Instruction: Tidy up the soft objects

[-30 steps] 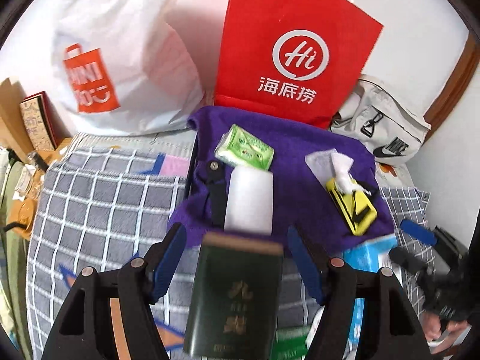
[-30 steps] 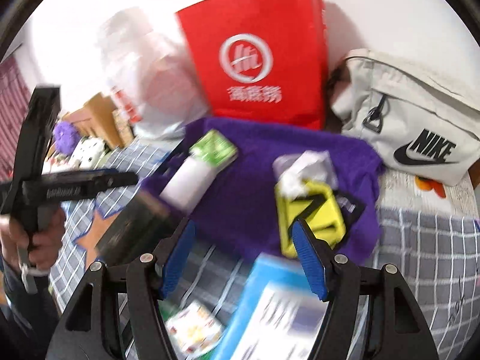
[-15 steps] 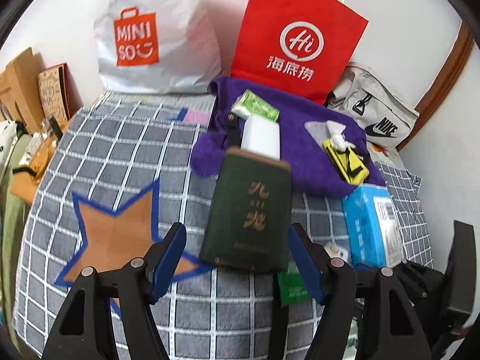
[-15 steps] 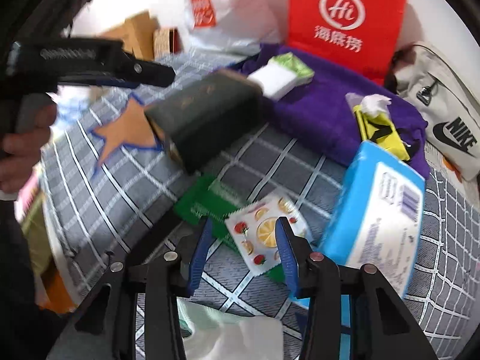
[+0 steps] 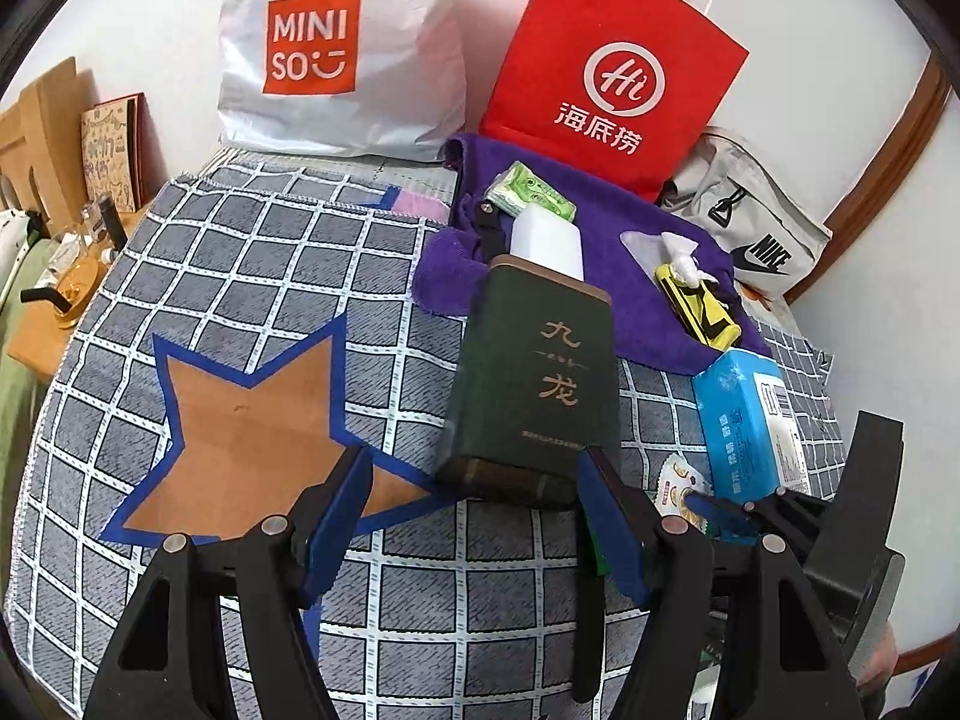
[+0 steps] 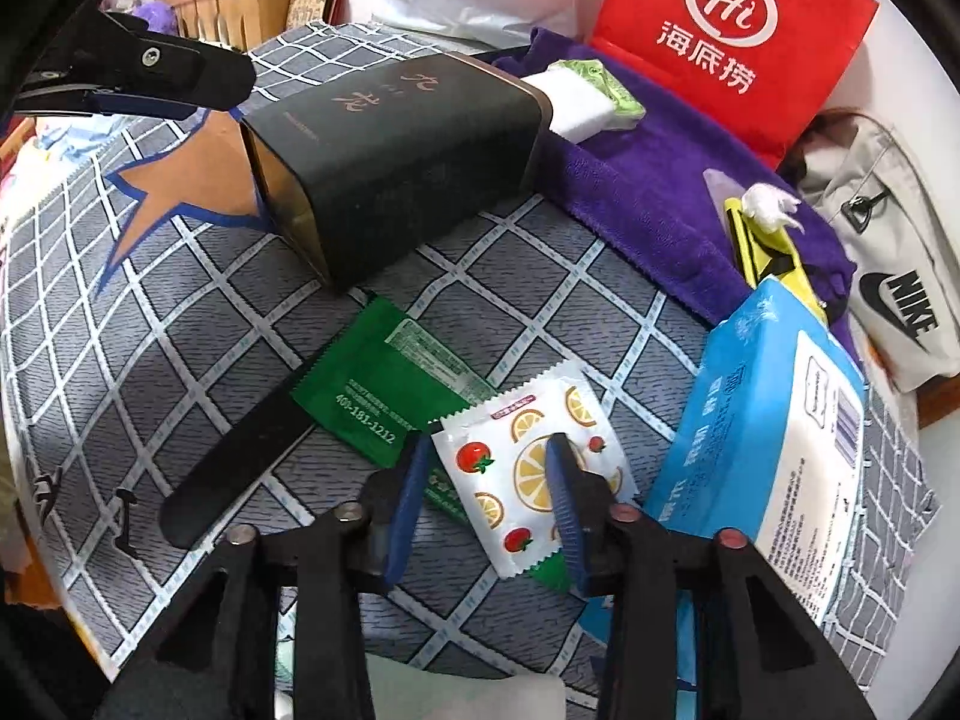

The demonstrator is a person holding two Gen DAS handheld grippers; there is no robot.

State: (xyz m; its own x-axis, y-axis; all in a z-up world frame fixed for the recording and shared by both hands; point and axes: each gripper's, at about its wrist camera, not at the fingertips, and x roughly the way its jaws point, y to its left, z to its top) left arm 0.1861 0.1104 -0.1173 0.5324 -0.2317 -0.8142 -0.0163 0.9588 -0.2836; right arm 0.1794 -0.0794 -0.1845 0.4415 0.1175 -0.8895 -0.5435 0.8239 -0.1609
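A dark green box with gold characters (image 5: 534, 384) lies flat on the checked bedspread (image 5: 240, 276). My left gripper (image 5: 474, 468) stands open just short of the box's near end, not touching it. My right gripper (image 6: 487, 450) points down at a white fruit-print sachet (image 6: 498, 480). Its jaws are closing, with the left finger at the sachet's edge and the right finger over its middle; the sachet still lies flat. Under it lies a green sachet (image 6: 384, 384). A blue tissue pack (image 6: 768, 420) rests just to the right.
On a purple towel (image 5: 630, 240) behind lie a green tissue pack (image 5: 528, 192), a white block (image 5: 546, 240) and a yellow pack (image 5: 696, 306). A red paper bag (image 5: 612, 72), a white shopping bag (image 5: 336, 54) and a grey sling bag (image 5: 750, 222) line the wall. A black strip (image 6: 240, 468) lies on the bedspread.
The green box, first between my left fingers, now lies ahead of them as that gripper drew back. My right gripper swung down over the fruit-print sachet and its jaws narrowed.
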